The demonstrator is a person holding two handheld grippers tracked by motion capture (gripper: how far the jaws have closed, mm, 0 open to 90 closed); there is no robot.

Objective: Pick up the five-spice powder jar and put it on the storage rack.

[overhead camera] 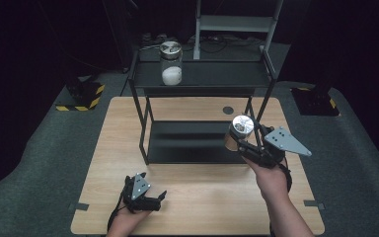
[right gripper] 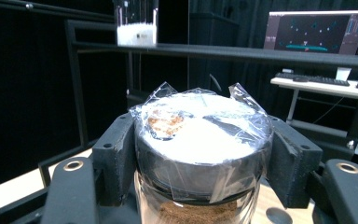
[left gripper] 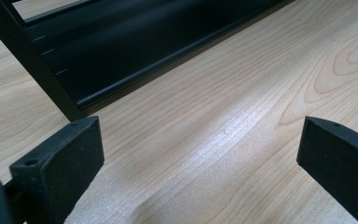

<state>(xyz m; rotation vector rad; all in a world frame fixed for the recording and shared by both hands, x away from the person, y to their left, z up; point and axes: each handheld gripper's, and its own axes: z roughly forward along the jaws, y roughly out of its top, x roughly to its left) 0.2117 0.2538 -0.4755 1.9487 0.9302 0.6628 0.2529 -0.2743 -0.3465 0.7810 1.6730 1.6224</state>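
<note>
The right gripper [overhead camera: 242, 143] is clamped on a glass jar [overhead camera: 238, 133] of brown powder, its two jaws pressing the sides just under the taped lid [right gripper: 200, 135], as the right gripper view shows. Clear tape crosses the lid's top and runs down over its edge. The jar is held up off the table [overhead camera: 202, 207], just in front of the black metal rack [overhead camera: 197, 79], level with the gap between the lower shelf and the top shelf. Beyond the gripper and up to its left, a second jar [overhead camera: 170, 63] with white powder in the bottom stands on the rack's top shelf. Off to the far right of the right gripper view there is a lit monitor [right gripper: 314, 30] with a keyboard [right gripper: 312, 80] on a desk.

The left gripper [overhead camera: 150, 200] lies low over the near edge of the table, well apart from the jar. Its jaws stand wide open with nothing between them but bare wood, and a leg of the rack is just ahead.
</note>
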